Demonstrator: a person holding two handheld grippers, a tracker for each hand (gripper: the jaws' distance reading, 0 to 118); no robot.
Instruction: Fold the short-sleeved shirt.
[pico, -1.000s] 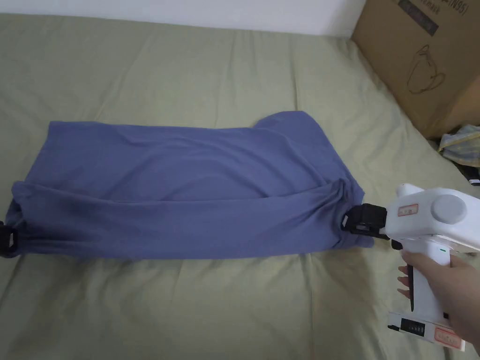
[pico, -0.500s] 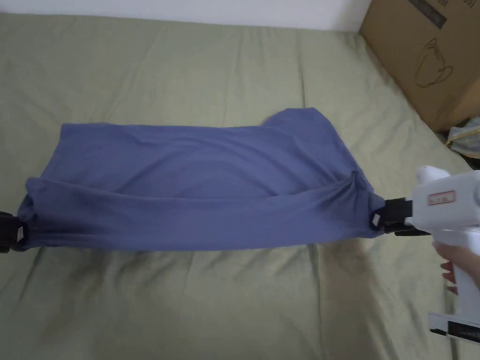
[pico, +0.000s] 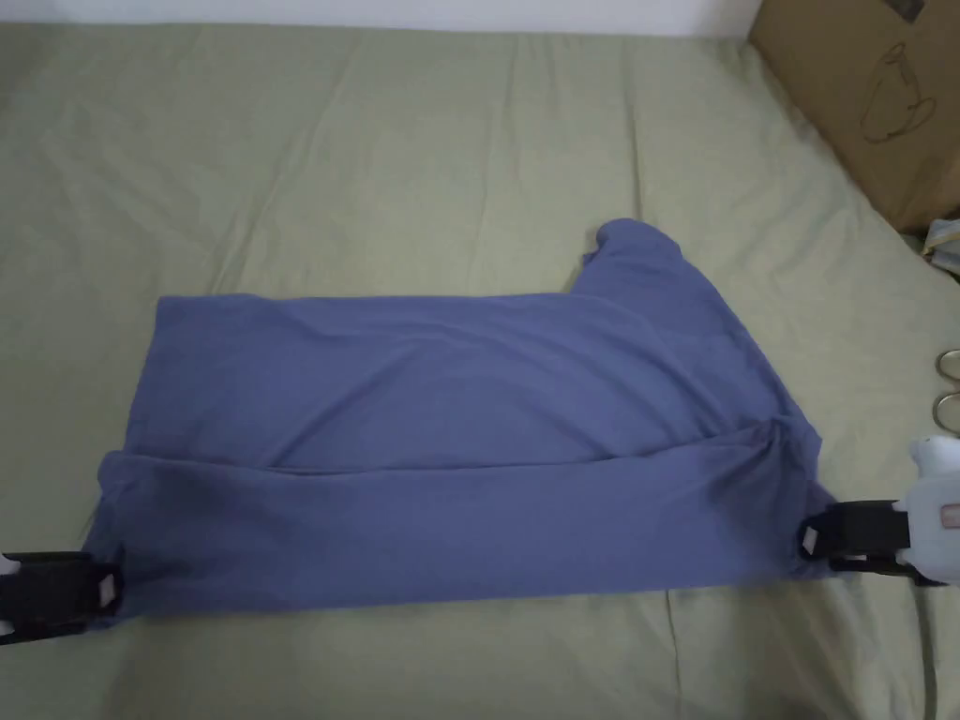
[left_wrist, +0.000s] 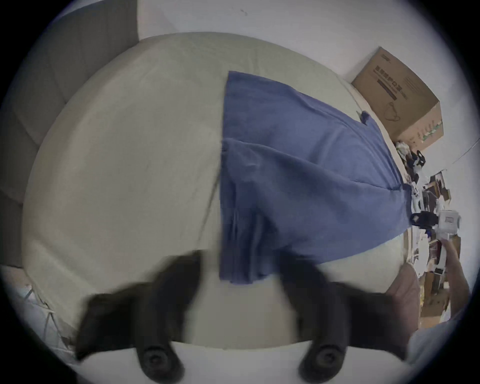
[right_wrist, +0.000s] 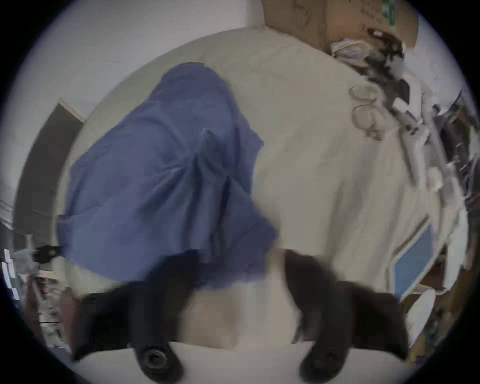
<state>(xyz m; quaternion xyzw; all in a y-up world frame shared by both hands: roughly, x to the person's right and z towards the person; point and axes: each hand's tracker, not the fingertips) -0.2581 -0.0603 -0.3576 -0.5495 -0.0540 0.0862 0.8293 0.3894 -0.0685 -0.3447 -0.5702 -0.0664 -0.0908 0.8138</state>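
Blue shirt (pico: 450, 441) flat on bed (pico: 394, 169), near long edge folded over lengthwise. Left tool (left_wrist: 240, 270) at hem corner, right tool (right_wrist: 240, 267) at shoulder end, both spread open, likely releasing cloth so fold stays put.

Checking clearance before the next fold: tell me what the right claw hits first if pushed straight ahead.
The right claw points left along the bed, so it would most likely run straight into the blue shirt at its near right corner.

Bed (pico: 375, 141) bare all round the shirt (pico: 450, 441); cardboard box (pico: 872, 94) blocks the far right corner, glasses (pico: 947, 389) just right of shirt.
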